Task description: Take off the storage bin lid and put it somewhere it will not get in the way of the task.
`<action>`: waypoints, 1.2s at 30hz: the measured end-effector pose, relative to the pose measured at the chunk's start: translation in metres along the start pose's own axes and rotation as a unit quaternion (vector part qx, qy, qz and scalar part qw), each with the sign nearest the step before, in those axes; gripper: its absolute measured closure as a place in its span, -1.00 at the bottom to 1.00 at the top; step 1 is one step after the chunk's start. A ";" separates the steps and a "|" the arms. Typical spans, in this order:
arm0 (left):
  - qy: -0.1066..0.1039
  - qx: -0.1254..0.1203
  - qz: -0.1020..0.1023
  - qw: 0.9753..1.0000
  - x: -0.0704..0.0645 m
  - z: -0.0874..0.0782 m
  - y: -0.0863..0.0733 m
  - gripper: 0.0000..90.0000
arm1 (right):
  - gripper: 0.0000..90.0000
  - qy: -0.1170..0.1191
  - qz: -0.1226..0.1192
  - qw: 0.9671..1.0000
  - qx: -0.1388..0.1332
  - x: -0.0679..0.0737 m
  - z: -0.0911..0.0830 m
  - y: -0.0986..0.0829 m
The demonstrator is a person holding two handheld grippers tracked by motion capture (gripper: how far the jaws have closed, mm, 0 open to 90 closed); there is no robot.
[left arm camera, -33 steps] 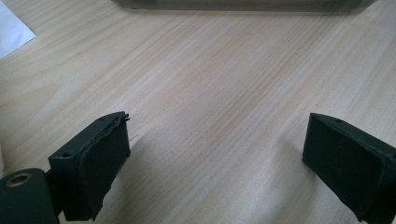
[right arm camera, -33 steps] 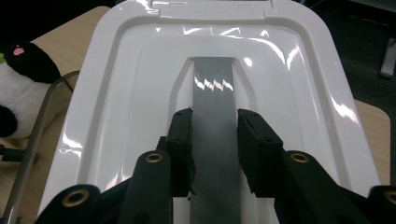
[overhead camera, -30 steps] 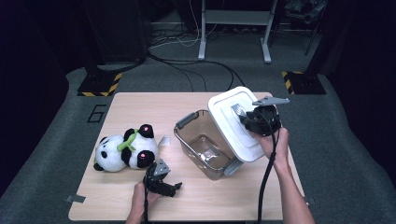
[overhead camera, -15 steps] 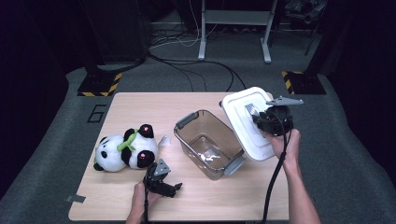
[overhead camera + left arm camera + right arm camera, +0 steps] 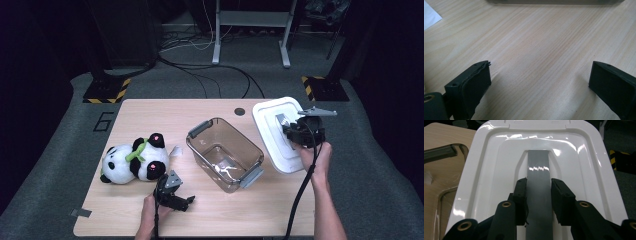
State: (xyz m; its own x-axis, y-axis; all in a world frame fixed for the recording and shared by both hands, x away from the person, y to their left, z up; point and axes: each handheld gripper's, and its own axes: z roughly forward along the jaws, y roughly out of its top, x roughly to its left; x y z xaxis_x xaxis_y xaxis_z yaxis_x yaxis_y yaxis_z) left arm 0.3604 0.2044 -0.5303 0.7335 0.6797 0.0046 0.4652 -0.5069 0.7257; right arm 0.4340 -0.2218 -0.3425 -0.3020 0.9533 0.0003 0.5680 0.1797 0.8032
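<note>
A lab or test studio: dark surroundings, grey carpet (image 5: 60, 165), floor cables (image 5: 200, 75) (hazard-striped bases (image 5: 102, 92)), one wooden desk (image 5: 210, 112).

On the table (image 5: 150, 112): 1 clear plastic box (image 5: 225, 152) w/ 2 grey handles, 1 white lid (image 5: 272, 120) w/ 1 grey handle strip (image 5: 537, 170), 1 panda plush toy (image 5: 131, 162), 2 grippers.

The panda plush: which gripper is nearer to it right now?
Left. The left gripper sits open just in front of the panda plush, near the table's front edge. The right gripper is far across the table, shut on the white lid's grey handle.
</note>
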 end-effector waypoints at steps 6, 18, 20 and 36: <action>0.000 0.002 0.001 1.000 0.001 0.000 0.000 -0.92 | 0.49 -0.012 0.014 1.000 0.011 -0.011 0.007 -0.010; 0.000 0.006 0.002 1.000 0.001 -0.001 0.000 -0.91 | 0.49 -0.035 0.045 0.997 0.048 -0.026 0.030 -0.031; -0.001 0.007 0.003 1.000 0.001 -0.001 0.001 -0.91 | 0.49 -0.035 0.052 0.997 0.054 -0.028 0.034 -0.035; 0.000 0.005 0.000 1.000 0.001 -0.001 0.000 -0.91 | 0.49 -0.041 0.087 0.990 0.101 -0.033 0.076 -0.063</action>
State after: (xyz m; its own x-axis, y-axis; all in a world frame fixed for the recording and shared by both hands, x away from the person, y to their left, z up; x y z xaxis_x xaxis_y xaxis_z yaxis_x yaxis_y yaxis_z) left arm 0.3608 0.2052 -0.5294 0.7340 0.6791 0.0042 0.4699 -0.5124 0.7187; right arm 0.4663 -0.2466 -0.4383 -0.1272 0.9891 0.0739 0.7501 0.0472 0.6596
